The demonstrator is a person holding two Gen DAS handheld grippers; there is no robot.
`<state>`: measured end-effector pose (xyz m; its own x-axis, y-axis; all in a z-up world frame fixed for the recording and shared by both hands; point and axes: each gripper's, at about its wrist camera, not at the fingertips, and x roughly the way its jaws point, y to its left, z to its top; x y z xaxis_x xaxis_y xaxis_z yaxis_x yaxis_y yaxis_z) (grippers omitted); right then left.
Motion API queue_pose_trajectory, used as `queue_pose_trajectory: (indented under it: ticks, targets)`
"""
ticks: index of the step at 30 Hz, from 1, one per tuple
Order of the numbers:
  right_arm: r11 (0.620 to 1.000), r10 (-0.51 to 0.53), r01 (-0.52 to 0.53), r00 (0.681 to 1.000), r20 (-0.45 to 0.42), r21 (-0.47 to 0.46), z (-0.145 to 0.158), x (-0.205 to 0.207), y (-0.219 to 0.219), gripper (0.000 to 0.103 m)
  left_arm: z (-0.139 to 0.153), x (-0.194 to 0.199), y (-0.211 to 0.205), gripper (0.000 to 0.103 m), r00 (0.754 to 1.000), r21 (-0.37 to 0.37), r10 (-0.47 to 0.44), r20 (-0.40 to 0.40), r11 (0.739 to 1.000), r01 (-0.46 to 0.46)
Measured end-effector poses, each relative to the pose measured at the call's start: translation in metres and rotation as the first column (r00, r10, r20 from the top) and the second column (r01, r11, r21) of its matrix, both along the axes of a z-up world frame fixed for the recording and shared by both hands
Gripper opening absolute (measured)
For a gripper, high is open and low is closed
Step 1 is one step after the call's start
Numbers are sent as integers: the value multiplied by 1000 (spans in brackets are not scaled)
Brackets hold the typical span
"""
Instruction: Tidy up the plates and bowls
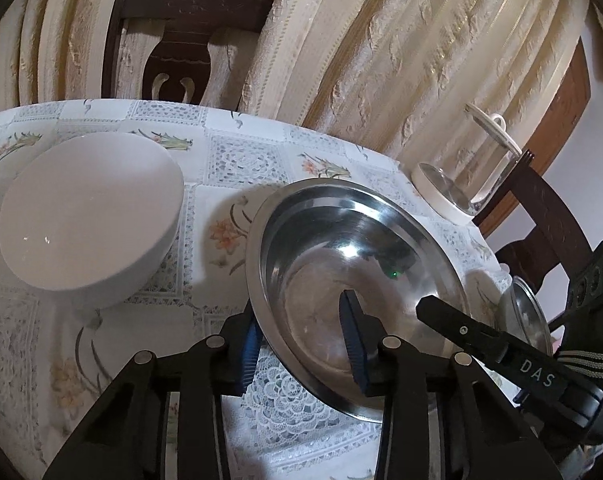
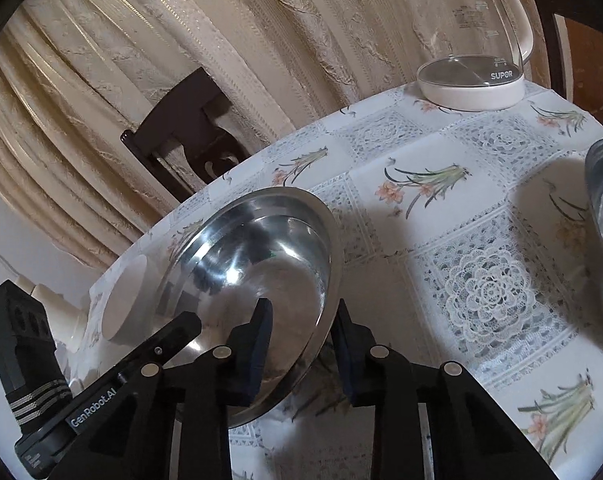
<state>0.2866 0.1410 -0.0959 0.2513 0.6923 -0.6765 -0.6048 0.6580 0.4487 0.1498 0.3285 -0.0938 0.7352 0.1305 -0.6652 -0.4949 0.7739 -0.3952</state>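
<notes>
Straddling steel plate (image 1: 329,248) rim: both tools.

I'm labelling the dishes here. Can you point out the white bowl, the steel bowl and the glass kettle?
white bowl (image 1: 89,216): left wrist view, inner surface.
steel bowl (image 1: 321,240): left wrist view, inner wall.
glass kettle (image 2: 471,90): right wrist view, white base.

Glass kettle (image 2: 471,76) on floral tablecloth (image 2: 441,208) — chair (image 1: 181,40), curtains (image 1: 381,40) behind.
</notes>
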Motion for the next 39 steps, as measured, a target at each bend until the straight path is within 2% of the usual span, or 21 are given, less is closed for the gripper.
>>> queue_pose_trajectory:
  ticks: [12,25,33,39]
  targets:
    - [998,50,-50,999,6,30,15,-35,-28,32,16,-38,-28,38,1000,21,-21,-6,1000,21]
    - [994,85,-80,995,-61,76,12,-93,-59,32,36,-106,-56,38,999,48,-31,10,998,31]
    - [995,83,-78,993,-84,68,2,-116,-71,32,26,-136,-68,38,999,30,-46,-14,998,47]
    - [996,73,-68,994,-86,55,-1,-126,-80,32,14,-144,-76,38,997,16,-67,-38,998,68]
